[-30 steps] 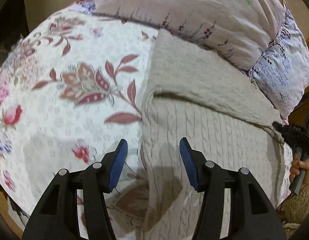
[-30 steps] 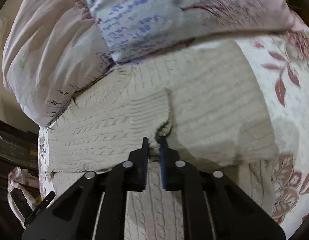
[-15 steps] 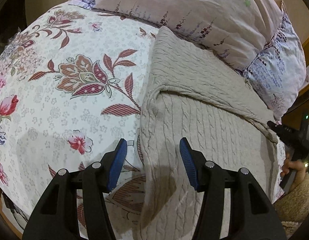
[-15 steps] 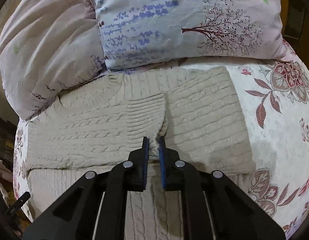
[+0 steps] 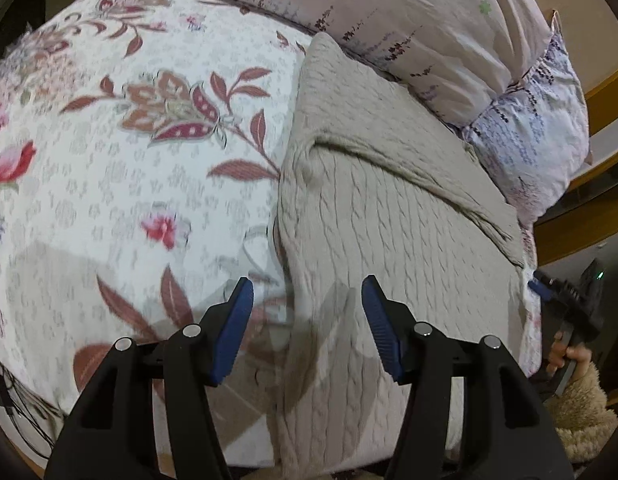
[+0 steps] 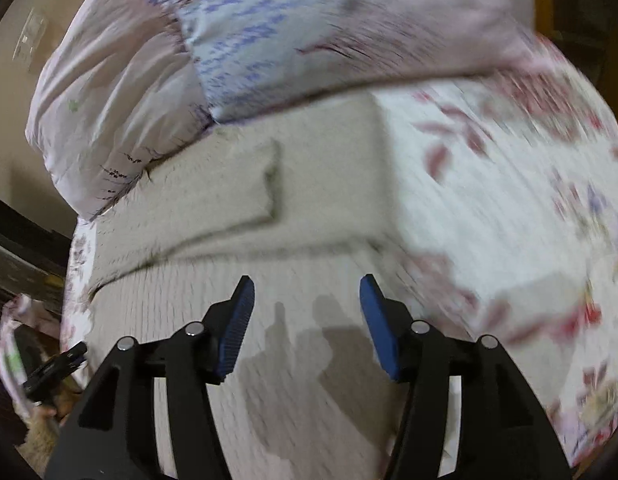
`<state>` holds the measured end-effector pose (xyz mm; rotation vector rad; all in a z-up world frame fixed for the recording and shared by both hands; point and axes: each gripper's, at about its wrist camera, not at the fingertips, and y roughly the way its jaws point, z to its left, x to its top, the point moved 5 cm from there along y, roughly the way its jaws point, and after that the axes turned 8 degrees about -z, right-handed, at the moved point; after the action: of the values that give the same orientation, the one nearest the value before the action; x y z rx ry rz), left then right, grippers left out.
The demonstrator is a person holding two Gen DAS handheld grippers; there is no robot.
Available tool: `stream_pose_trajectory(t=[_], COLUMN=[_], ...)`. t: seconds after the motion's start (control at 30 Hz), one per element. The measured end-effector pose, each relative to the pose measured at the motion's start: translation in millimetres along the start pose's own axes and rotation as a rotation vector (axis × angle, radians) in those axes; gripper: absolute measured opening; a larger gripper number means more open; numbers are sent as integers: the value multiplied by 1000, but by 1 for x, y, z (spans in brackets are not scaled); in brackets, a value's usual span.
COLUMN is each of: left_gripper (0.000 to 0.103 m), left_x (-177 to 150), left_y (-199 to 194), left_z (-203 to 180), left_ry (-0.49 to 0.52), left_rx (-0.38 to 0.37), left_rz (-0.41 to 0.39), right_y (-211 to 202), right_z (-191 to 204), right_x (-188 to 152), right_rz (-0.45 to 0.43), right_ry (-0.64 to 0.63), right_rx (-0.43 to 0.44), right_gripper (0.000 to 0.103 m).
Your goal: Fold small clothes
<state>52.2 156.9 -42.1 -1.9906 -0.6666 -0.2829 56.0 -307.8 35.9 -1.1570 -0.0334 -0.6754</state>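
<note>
A beige cable-knit sweater lies on the floral bedsheet with both sleeves folded across its upper part. My left gripper hovers over the sweater's left edge, jaws apart and opening slightly, with nothing pinched. My right gripper hangs above the sweater body below the folded sleeve; its jaws are opening and nothing is between the pads. The right wrist view is blurred. In the left wrist view the other gripper and a hand show at the far right.
Pink and lavender floral pillows lie along the sweater's top edge, also the pillows in the right wrist view. A fuzzy tan sleeve is at the lower right. A wooden bed frame borders the right side.
My right gripper let go of the sleeve cuff, opened wide and drew back from it. The left gripper shifted a little along the sweater's left edge, still open.
</note>
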Motion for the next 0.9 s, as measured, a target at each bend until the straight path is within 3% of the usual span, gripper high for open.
stream_pose_trajectory(t=[0.13, 0.27, 0.5, 0.67, 0.9], left_gripper=[57, 50, 48, 48, 44], left_x=[-7, -16, -41, -59, -75], left_y=[-5, -8, -11, -15, -23], left_z=[4, 6, -8, -18, -30], left_ry=[-29, -86, -112, -117, -39], left_rx=[-44, -105, -202, -251, -230], left_rz=[21, 51, 121, 170, 242], right_y=[-23, -28, -22, -24, -30], right_z=[-36, -51, -32, -16, 8], right_x=[-28, -54, -94, -116, -147], right_rz=[46, 104, 218, 323, 503], right_ry=[85, 173, 255, 215, 81], right_rx=[17, 81, 298, 364, 398], right_gripper=[55, 50, 49, 39, 23])
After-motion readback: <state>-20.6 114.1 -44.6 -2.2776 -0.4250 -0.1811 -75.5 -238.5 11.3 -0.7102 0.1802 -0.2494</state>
